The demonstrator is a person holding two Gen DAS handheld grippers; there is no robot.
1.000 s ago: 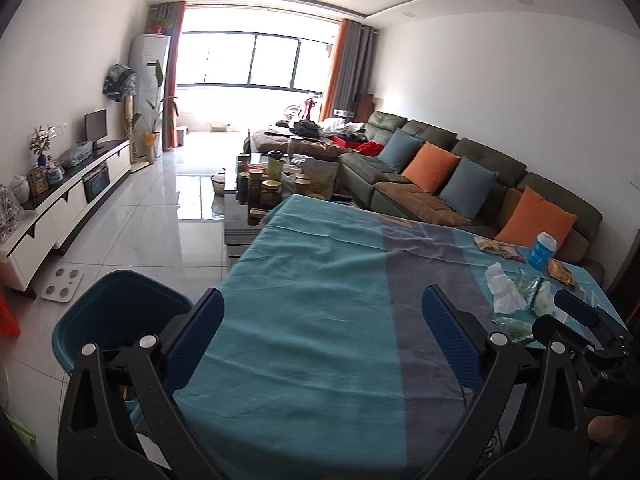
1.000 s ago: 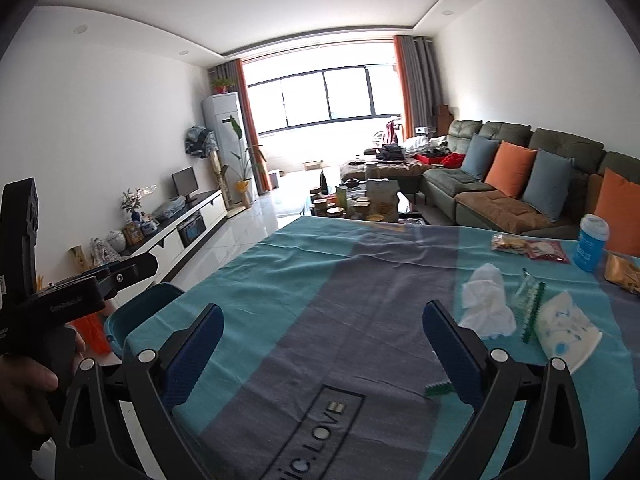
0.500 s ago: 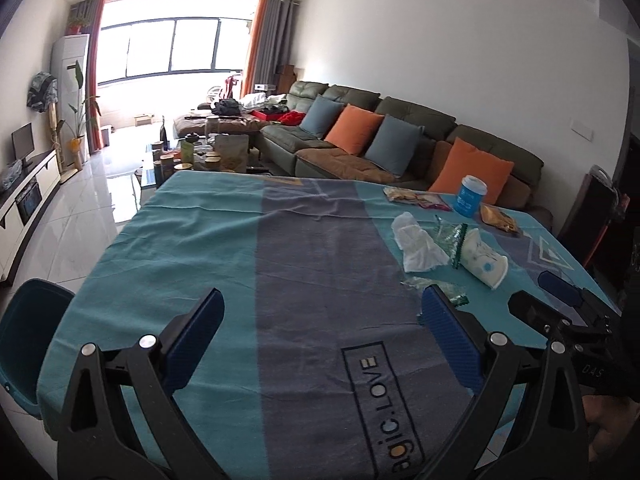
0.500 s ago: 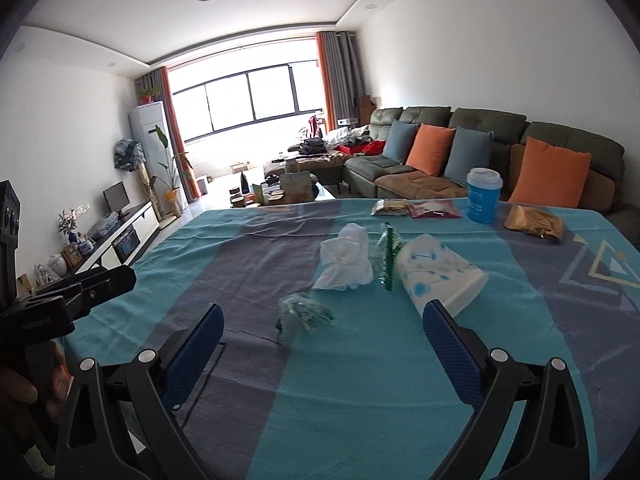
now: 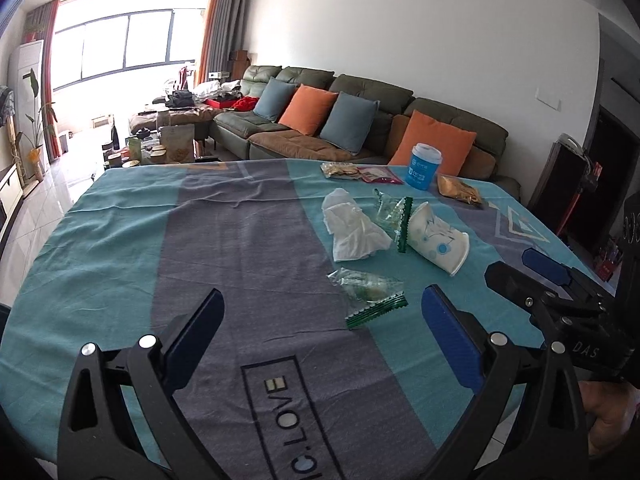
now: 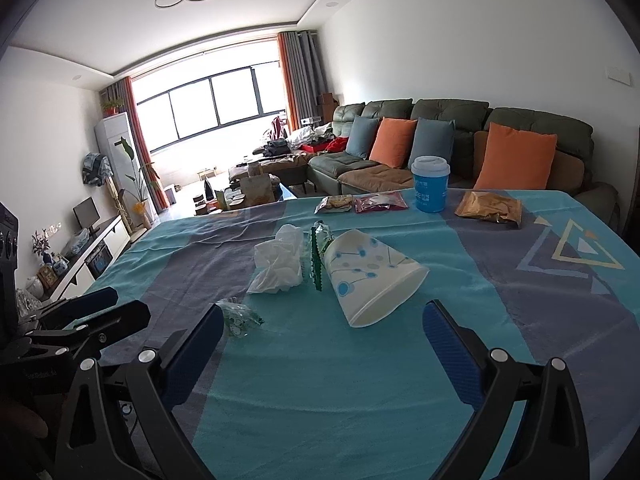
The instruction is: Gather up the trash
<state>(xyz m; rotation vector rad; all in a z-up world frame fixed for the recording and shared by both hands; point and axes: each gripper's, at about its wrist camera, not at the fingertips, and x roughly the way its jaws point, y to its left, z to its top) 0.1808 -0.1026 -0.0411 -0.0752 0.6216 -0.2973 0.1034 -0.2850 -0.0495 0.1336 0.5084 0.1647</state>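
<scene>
Trash lies on the blue and grey tablecloth (image 5: 224, 248): a tipped white paper cup (image 5: 436, 240) (image 6: 368, 276), a crumpled white tissue (image 5: 352, 228) (image 6: 280, 260), a clear green-edged wrapper (image 5: 370, 294) (image 6: 238, 316) and a second green wrapper (image 5: 394, 214) (image 6: 318, 252). My left gripper (image 5: 324, 320) is open and empty, just short of the near wrapper. My right gripper (image 6: 324, 332) is open and empty, just short of the cup's mouth.
A blue lidded cup (image 6: 430, 184), a red snack bag (image 6: 380, 202), a biscuit packet (image 6: 334, 204) and a brown bag (image 6: 490, 206) sit at the table's far edge. A sofa with cushions (image 6: 440, 148) stands behind. A coffee table (image 5: 160, 148) is far left.
Both views have swung right and moved closer to the table. The trash pile now sits nearer the grippers. The blue bin seen at lower left one second ago is out of view.
</scene>
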